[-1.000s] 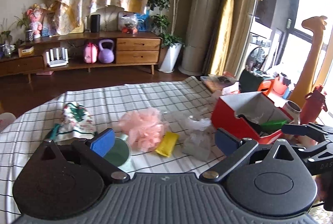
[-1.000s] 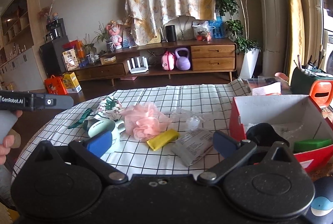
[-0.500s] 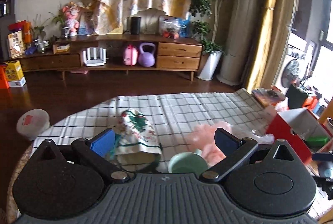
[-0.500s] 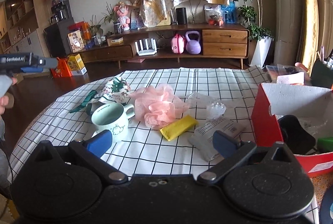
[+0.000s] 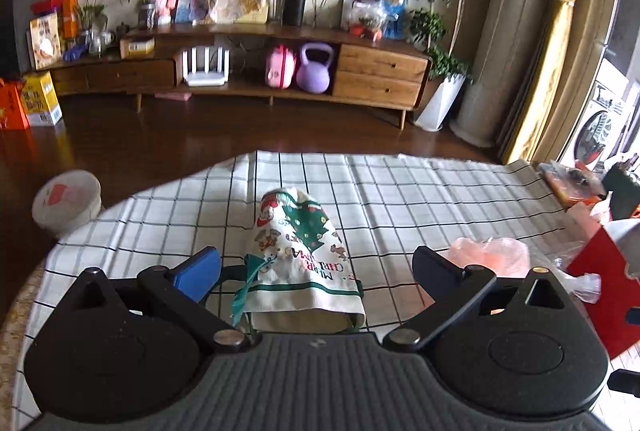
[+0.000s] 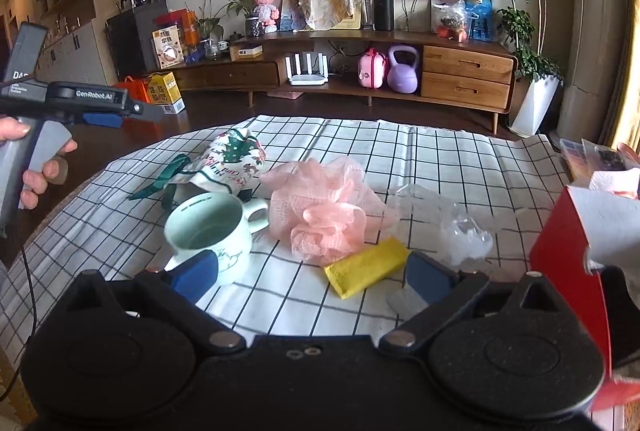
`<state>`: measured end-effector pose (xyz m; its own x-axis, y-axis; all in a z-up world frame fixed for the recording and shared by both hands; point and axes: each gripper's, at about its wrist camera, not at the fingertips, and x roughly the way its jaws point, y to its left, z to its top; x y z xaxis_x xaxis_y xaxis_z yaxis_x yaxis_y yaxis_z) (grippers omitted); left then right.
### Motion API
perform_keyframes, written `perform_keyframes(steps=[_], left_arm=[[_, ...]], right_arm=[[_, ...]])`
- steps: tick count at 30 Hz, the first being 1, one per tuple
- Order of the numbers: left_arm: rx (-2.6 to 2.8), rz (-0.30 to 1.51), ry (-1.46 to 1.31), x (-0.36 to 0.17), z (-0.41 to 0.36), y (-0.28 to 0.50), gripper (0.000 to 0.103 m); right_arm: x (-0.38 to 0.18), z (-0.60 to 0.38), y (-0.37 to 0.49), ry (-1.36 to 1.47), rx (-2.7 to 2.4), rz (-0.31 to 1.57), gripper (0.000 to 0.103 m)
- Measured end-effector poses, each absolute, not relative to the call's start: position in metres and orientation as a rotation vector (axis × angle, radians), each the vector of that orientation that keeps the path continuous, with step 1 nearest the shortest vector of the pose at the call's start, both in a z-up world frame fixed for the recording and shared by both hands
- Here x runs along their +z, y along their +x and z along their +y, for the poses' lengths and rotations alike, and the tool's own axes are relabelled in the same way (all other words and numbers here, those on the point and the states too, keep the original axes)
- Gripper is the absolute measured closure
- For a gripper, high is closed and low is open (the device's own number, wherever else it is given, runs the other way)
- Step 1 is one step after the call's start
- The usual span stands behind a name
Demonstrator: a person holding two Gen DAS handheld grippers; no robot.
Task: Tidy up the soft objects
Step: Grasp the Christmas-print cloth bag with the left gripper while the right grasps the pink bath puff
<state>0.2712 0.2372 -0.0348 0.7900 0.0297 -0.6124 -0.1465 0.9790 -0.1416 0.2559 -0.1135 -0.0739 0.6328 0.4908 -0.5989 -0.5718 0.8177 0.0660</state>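
a christmas-print cloth bag point(image 5: 300, 251) lies on the checked tablecloth point(image 5: 400, 191), framed between the spread fingers of our left gripper point(image 5: 316, 267), which touch nothing. our right gripper point(image 6: 316, 271), also spread wide and empty, hangs over a pale mug point(image 6: 208, 227), a pink mesh puff point(image 6: 324, 207) and a yellow cloth point(image 6: 366, 267), with a red box point(image 6: 560, 251) at the right.
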Motion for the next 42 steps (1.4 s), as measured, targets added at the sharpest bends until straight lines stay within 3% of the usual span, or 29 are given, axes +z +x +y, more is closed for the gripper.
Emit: perform_keyframes(steps=[14, 33, 37, 39, 41, 42], left_arm=[[0.166, 0.787, -0.224, -0.103, 0.243, 0.358, 0.0], [0.221, 0.867, -0.181, -0.158, 0.248, 0.394, 0.001], [0.235, 0.866, -0.177, -0.161, 0.25, 0.394, 0.012], [0.243, 0.857, -0.184, -0.161, 0.251, 0.392, 0.024], [0.252, 0.844, -0.188, -0.16, 0.252, 0.389, 0.044], [0.251, 0.838, -0.186, -0.159, 0.252, 0.388, 0.049]], right_arm=[[-0.087, -0.061, 0.35, -0.08, 0.581, 0.72, 0.004], [-0.147, -0.032, 0.393, -0.025, 0.517, 0.873, 0.004], [-0.15, -0.033, 0.395, -0.013, 0.513, 0.886, 0.012], [-0.152, -0.034, 0.395, -0.01, 0.51, 0.89, 0.015], [-0.153, -0.034, 0.394, -0.01, 0.506, 0.891, 0.022], [-0.153, -0.034, 0.394, -0.012, 0.505, 0.892, 0.023]])
